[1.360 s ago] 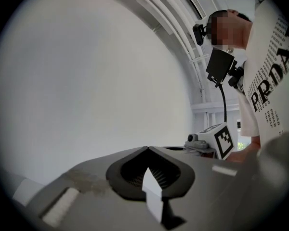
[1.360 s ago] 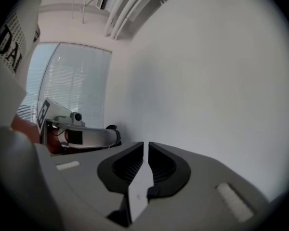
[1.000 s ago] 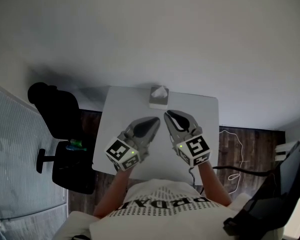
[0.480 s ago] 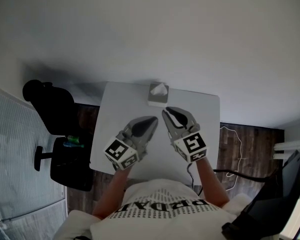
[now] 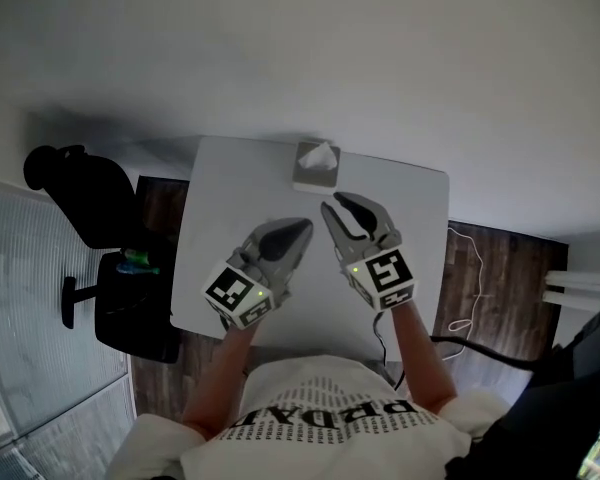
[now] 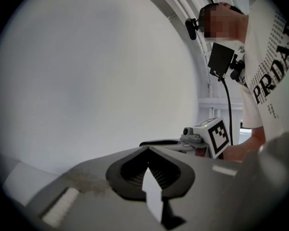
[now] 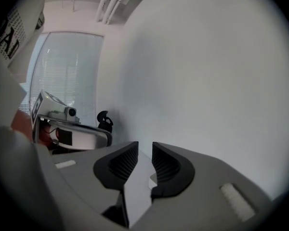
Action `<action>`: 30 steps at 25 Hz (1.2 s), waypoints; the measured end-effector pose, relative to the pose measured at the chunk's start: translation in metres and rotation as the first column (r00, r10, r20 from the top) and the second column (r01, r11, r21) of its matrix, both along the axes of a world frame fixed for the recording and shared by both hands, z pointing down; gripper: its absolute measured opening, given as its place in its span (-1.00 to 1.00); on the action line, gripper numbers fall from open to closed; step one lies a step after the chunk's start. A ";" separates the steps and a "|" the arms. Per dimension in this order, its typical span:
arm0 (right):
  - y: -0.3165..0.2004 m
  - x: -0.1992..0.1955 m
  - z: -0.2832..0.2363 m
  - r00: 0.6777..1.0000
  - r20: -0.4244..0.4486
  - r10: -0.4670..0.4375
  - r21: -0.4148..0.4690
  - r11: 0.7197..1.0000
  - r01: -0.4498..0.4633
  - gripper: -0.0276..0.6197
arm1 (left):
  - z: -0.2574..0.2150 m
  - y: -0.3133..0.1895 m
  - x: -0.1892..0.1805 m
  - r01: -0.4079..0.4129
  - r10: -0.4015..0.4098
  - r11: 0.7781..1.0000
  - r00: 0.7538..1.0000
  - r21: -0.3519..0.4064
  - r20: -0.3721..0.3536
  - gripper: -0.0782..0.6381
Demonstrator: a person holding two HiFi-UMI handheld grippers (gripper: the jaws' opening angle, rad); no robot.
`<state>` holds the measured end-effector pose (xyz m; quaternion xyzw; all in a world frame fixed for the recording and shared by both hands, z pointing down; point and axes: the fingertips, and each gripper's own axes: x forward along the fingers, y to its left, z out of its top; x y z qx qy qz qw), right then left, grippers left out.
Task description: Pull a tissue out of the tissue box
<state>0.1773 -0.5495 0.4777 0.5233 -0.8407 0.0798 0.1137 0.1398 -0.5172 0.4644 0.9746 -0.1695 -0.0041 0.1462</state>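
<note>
The tissue box (image 5: 317, 165) stands at the far edge of the white table (image 5: 225, 193), with a white tissue sticking up from its top. My right gripper (image 5: 342, 208) hovers just short of the box, a little to its right. Its jaws have just been opening, and in the right gripper view (image 7: 144, 147) a clear gap shows with nothing between them. My left gripper (image 5: 302, 228) hangs over the middle of the table, further from the box. In the left gripper view (image 6: 147, 149) its tips meet and hold nothing.
A black office chair (image 5: 75, 193) stands left of the table, with a green object (image 5: 135, 260) on a dark seat beside it. White and black cables (image 5: 470, 268) lie on the wooden floor to the right. A plain white wall rises behind the table.
The right gripper's jaws have parted from nearly closed to a clear gap. Both grippers have sunk toward the table. The left jaws stay closed, and the box has not moved.
</note>
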 end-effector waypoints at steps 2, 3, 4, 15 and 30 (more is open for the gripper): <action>-0.008 0.002 0.008 1.000 0.002 0.004 -0.012 1.000 -0.004 -0.61 | 0.010 -0.009 0.002 0.005 -0.005 1.000 1.000 -0.012 0.009 -0.81; -0.012 0.004 0.013 1.000 0.002 0.008 -0.022 1.000 -0.008 -0.61 | 0.015 -0.012 0.003 0.007 -0.007 1.000 1.000 -0.017 0.011 -0.81; -0.016 0.005 0.019 1.000 0.003 0.014 -0.028 1.000 -0.013 -0.61 | 0.020 -0.016 0.004 0.008 -0.008 1.000 1.000 -0.021 0.012 -0.81; -0.052 0.022 0.077 0.998 0.003 0.068 -0.083 0.994 -0.067 -0.61 | 0.069 -0.055 0.021 0.015 -0.015 0.998 1.000 -0.055 0.002 -0.81; -0.089 0.043 0.144 0.988 -0.047 0.146 -0.152 0.977 -0.151 -0.61 | 0.122 -0.090 0.035 0.044 -0.044 0.996 0.999 -0.077 0.010 -0.81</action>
